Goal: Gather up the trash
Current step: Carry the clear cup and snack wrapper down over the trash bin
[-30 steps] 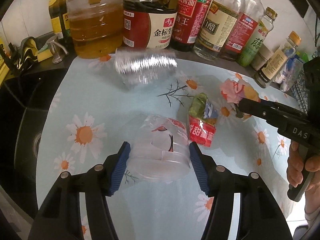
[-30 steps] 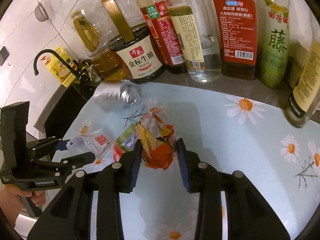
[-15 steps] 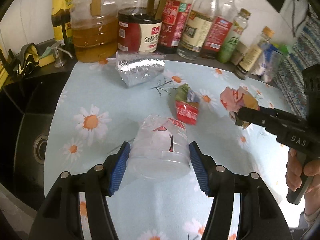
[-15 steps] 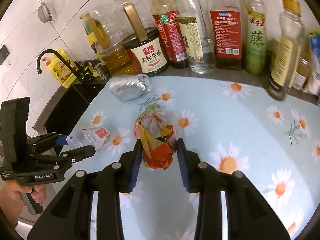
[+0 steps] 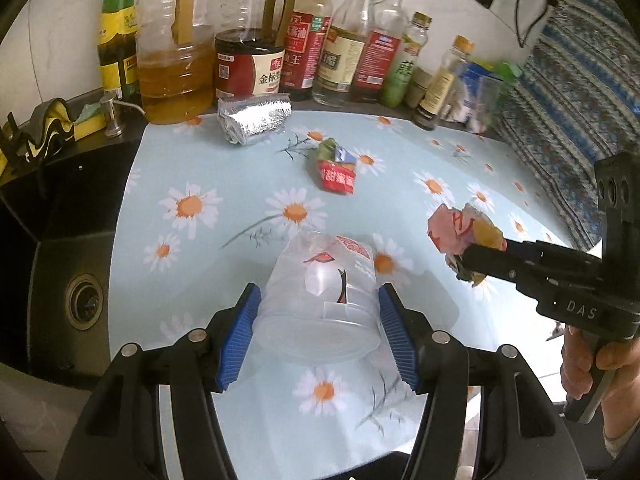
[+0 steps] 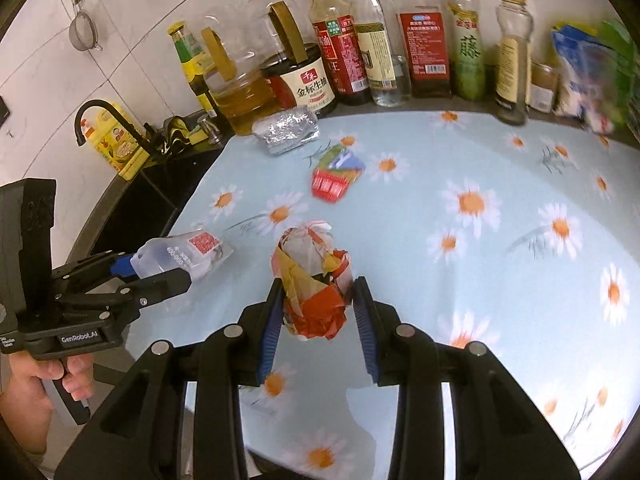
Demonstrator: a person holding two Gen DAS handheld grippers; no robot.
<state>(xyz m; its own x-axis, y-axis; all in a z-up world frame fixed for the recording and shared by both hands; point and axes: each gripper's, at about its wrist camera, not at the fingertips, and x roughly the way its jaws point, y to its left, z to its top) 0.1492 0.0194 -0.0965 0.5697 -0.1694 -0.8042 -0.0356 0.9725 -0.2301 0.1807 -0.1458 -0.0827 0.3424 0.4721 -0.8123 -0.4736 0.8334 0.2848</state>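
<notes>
Item: risks. Your left gripper pinched a thin, clear plastic bottle at its base; the wall looked slick and soft, so a harder squeeze could buckle it and let it slide out forward. Your right gripper clamped a crumpled paper wad only by its lower part; loose folds could tear away or shed scraps onto the daisy tablecloth.

Item: positions. Bottle lay lengthwise between the left pads, neck pointing away, lifted above the cloth. Wad sat between the right pads, top standing proud of them.

Item: uncollected. A foil-wrapped roll near the condiment bottles; a red-and-green snack wrapper mid-cloth, well apart from both grippers.
</notes>
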